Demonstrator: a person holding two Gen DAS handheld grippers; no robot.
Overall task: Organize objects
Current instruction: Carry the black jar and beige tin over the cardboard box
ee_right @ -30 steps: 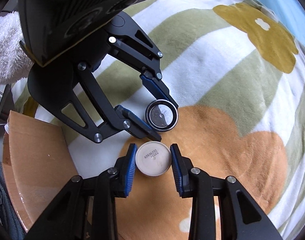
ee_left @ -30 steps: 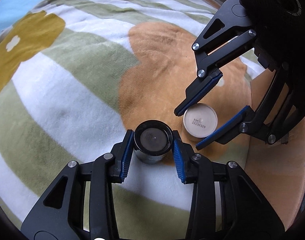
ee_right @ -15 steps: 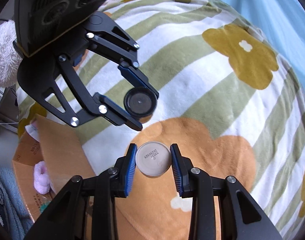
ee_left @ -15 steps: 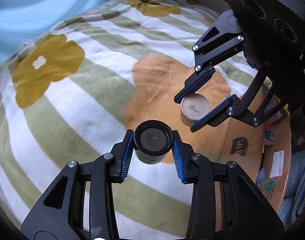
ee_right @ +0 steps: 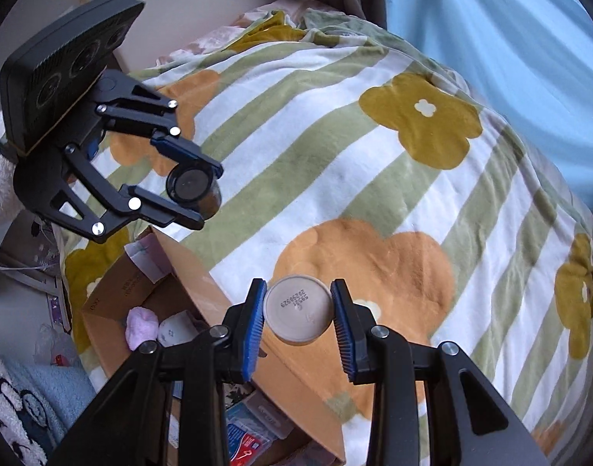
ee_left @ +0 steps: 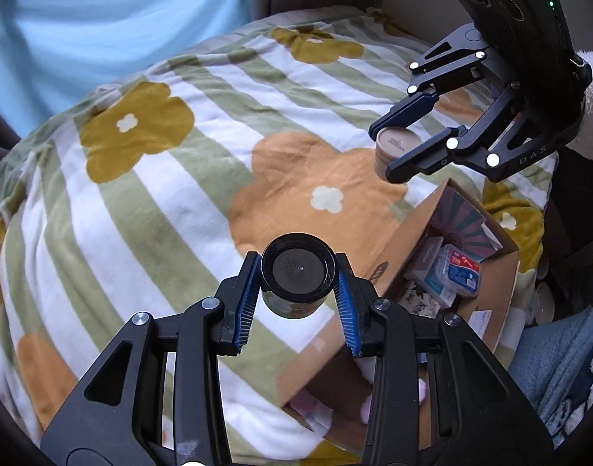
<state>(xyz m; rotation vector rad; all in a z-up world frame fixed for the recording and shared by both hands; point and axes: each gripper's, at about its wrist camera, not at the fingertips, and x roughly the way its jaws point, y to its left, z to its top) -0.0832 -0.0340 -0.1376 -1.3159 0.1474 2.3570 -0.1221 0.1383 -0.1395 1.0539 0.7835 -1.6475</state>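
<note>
My left gripper (ee_left: pixel 296 295) is shut on a black round jar (ee_left: pixel 297 276) and holds it in the air above the flowered blanket (ee_left: pixel 149 194). The same jar shows in the right wrist view (ee_right: pixel 193 188) between the left gripper's fingers (ee_right: pixel 187 153). My right gripper (ee_right: pixel 298 324) is shut on a beige round jar (ee_right: pixel 298 308) with a printed date code on its bottom. It also shows in the left wrist view (ee_left: pixel 393 147), held up by the right gripper (ee_left: pixel 403 143). An open cardboard box (ee_left: pixel 417 233) lies below both jars, next to the bed.
The box (ee_right: pixel 191 283) holds packets, a pink soft item (ee_right: pixel 141 328) and small boxes (ee_left: pixel 457 272). A light blue curtain (ee_right: pixel 510 39) hangs behind the bed. Blue fleece fabric (ee_left: pixel 560 365) lies beside the box.
Both grippers have lifted their jars off the blanket and pulled back and up. The cardboard box has come into view below them.
</note>
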